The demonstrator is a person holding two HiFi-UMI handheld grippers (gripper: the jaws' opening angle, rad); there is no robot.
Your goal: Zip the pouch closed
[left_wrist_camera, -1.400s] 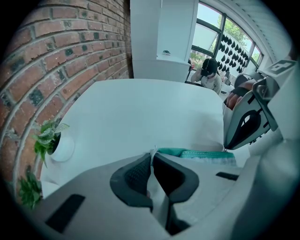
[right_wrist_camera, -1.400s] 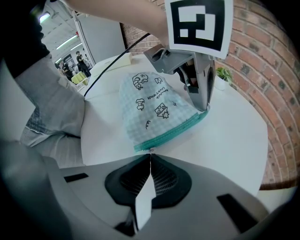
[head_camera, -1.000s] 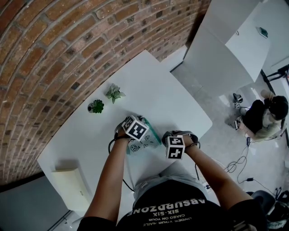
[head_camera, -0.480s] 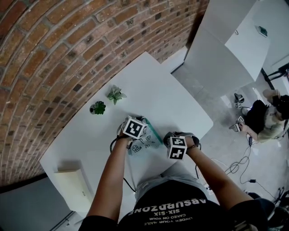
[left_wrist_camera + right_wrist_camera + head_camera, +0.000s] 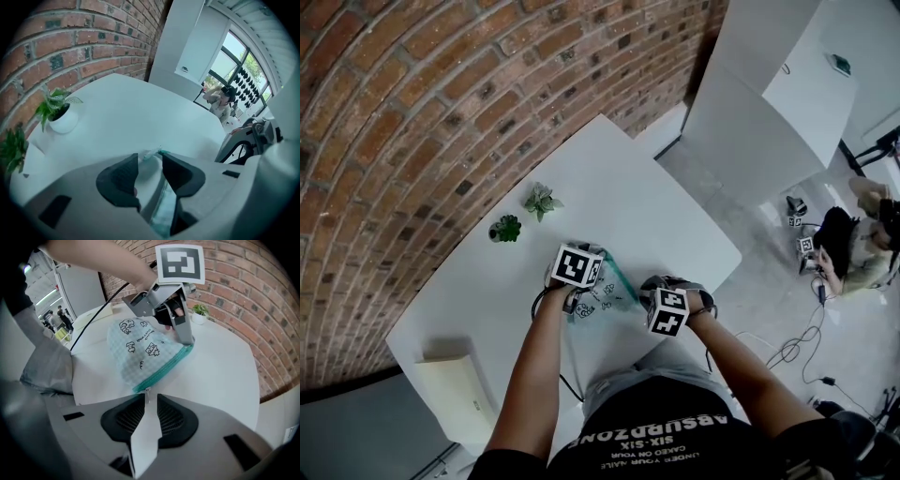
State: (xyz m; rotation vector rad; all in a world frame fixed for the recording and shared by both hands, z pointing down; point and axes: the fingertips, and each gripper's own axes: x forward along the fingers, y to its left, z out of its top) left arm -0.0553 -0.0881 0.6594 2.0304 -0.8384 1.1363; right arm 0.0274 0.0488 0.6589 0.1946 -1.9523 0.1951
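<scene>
The checked fabric pouch (image 5: 607, 298) lies on the white desk (image 5: 656, 216); behind it stand a dark-leaved potted plant (image 5: 505, 228) and a pale-leaved potted plant (image 5: 541, 198), beside the brick wall (image 5: 412, 112).

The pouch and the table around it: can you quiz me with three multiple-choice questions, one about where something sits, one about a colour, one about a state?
1. Where do the two potted plants stand?
A) on the table, near the brick wall
B) on the floor
C) on a shelf

2. What colour is the zip of the pouch?
A) red
B) teal
C) black

3. How do the left gripper's jaws stand?
A) pressed shut
B) apart, with the pouch's edge between them
C) out of view

Answers:
1 A: the head view shows both pots on the white top, at its wall side.
2 B: the right gripper view shows a teal band along the pouch's edge.
3 B: the left gripper view shows a gap between the jaws, which have just been opening.
</scene>
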